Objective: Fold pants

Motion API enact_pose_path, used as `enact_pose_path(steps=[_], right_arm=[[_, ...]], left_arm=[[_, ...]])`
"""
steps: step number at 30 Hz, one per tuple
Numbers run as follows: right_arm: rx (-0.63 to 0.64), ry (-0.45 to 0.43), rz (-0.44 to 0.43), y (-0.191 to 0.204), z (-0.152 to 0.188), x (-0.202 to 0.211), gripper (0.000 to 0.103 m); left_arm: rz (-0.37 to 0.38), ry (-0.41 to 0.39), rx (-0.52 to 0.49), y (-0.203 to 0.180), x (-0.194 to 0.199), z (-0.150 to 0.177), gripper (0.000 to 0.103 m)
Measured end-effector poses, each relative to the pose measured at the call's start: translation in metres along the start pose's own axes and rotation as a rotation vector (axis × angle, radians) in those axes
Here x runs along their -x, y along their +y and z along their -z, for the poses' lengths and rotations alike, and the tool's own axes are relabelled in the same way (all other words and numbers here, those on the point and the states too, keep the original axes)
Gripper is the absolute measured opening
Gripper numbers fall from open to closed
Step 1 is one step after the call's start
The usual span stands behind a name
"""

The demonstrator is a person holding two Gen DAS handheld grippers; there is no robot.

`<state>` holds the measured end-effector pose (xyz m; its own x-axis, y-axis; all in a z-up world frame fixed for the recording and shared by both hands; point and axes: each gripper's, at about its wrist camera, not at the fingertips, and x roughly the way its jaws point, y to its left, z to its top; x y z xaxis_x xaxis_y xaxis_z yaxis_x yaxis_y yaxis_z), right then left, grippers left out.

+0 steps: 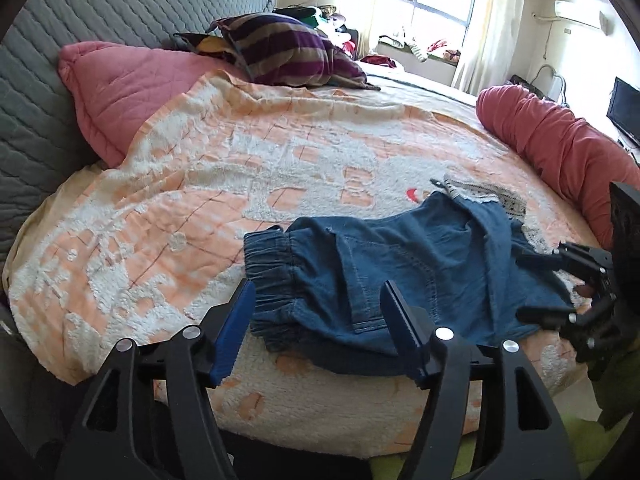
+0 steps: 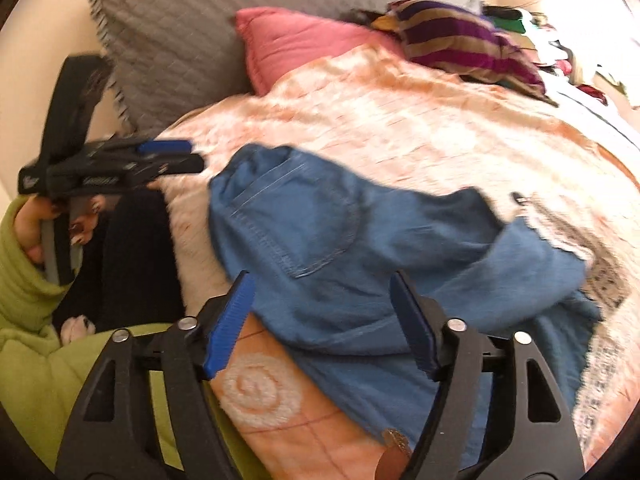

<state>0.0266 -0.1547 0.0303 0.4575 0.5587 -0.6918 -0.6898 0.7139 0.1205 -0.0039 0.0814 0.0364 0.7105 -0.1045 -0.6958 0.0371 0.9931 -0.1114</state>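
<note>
Blue denim pants [image 1: 404, 272] lie crumpled on the orange and white bedspread [image 1: 240, 168], elastic waistband to the left. My left gripper [image 1: 320, 300] is open, its jaws standing over the waistband end. The right gripper [image 1: 532, 284] shows at the right edge of this view, open, at the pants' far end. In the right wrist view the pants [image 2: 360, 248] lie with a back pocket up, and my right gripper [image 2: 320, 304] is open just above the denim. The left gripper [image 2: 188, 158] shows at the left there, empty.
A pink pillow [image 1: 120, 88] and a striped cushion [image 1: 288, 52] lie against the grey quilted headboard [image 1: 60, 60]. A red bolster [image 1: 560, 148] lies at the right. A patterned lace cloth [image 1: 488, 196] lies under the pants. The bed's near edge is just below the grippers.
</note>
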Motion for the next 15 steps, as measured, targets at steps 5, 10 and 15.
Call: enact_pose_path(steps=[5,10,15], right_arm=[[-0.054,-0.060,0.072,-0.027,-0.006,0.019,0.075],[-0.108,-0.092,0.145,-0.058,-0.015,0.032,0.081],[-0.170,-0.097,0.184,-0.094,-0.032,0.037,0.082]], left_arm=[[0.017,-0.019,-0.004,-0.011,0.008,-0.004,0.083],[0.073,-0.009,-0.013,-0.031,0.006,-0.009,0.083],[0.139,0.031,-0.031,-0.055,-0.010,-0.013,0.083]])
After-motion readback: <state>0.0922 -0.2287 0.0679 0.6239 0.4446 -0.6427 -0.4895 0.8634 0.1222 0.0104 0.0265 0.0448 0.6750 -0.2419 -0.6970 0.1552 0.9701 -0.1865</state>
